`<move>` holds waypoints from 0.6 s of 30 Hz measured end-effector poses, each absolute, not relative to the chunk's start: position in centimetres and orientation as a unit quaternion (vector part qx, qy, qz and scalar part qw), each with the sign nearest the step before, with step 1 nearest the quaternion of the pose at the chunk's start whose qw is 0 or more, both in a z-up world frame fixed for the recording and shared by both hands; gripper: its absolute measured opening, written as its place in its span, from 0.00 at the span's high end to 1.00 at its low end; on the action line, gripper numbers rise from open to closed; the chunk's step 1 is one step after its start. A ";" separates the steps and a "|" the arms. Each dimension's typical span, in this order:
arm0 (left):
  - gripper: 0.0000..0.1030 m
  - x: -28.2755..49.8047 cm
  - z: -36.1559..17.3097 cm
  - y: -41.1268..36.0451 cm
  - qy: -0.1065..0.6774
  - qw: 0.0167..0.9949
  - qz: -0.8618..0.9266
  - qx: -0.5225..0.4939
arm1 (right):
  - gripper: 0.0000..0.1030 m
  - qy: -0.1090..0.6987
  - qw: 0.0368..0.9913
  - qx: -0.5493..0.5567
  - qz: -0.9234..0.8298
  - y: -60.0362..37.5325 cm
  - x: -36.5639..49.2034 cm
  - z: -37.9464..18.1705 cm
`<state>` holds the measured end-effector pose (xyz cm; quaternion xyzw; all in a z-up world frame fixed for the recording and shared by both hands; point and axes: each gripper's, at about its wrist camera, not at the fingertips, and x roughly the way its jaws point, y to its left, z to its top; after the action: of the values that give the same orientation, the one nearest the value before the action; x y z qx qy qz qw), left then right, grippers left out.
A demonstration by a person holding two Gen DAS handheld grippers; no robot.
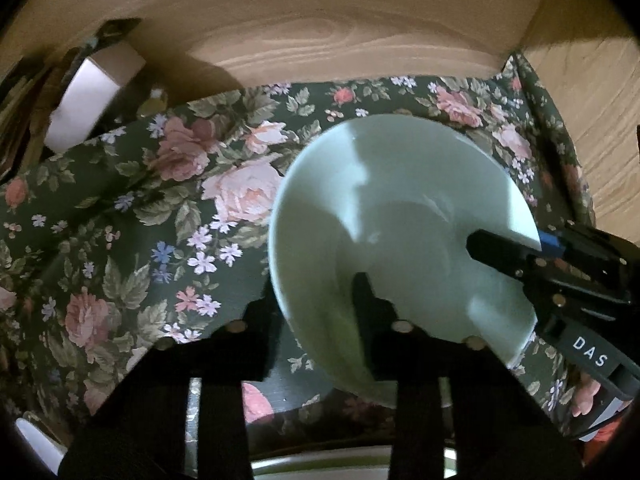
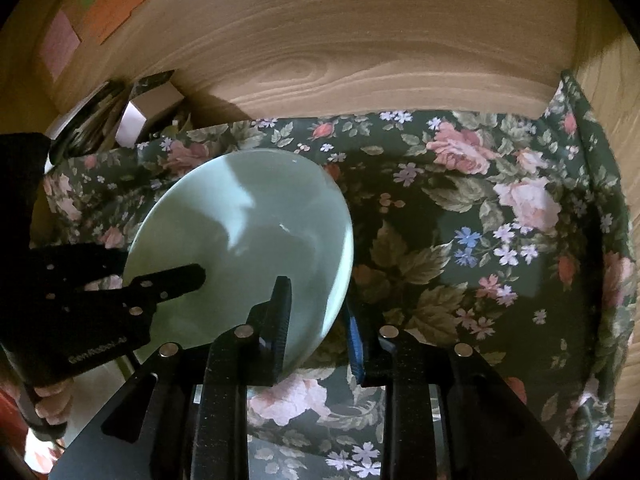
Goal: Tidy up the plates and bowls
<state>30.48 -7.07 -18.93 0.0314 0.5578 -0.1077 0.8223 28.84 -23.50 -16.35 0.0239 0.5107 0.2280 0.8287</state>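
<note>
Evidently glazed ceramic, going by the sheen: stiff, smooth, fairly weighty, and sure to chip or crack if dropped or knocked against wood. Hanging tilted above the floral cloth (image 1: 140,200), clear of it, with the wooden back wall (image 1: 320,32) beyond: one pale green bowl (image 1: 400,216), carried from two sides at once.

Clamped on the near rim, the left tool (image 1: 312,300), one finger inside the well and the other outside under the wall. Likewise clenched on the opposite rim, the right tool (image 2: 316,300), inner finger against the glaze and the blue-padded one behind the outer face.

Best taken at the rim, as now, pinching the wall from inside and out. Slippery under hard pads, so worth keeping both grips deep over the lip rather than at its edge. Better lowered flat and gently onto the cloth than released while tilted.

Readable writing: "DAS" (image 1: 590,354) in white capitals on the right tool's body in the left wrist view. Faint pale lettering (image 2: 98,350) on the left tool's body in the right wrist view, seemingly "GenRobot.AI", not fully legible. No maker's mark visible on the bowl.
</note>
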 end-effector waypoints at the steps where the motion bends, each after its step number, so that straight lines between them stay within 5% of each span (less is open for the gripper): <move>1: 0.75 30.5 -19.0 -7.2 0.558 0.822 -0.109 0.032 | 0.78 0.510 0.829 0.024 0.229 -23.5 28.8 -16.4; 18: 0.78 28.8 -16.5 -7.2 0.517 0.847 -0.112 0.045 | 0.80 0.465 0.855 0.024 0.228 -23.4 27.4 -13.1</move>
<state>28.75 -7.24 -16.51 0.0453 0.5170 -0.1120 0.8474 27.38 -23.39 -13.10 0.0236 0.4654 0.2281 0.8549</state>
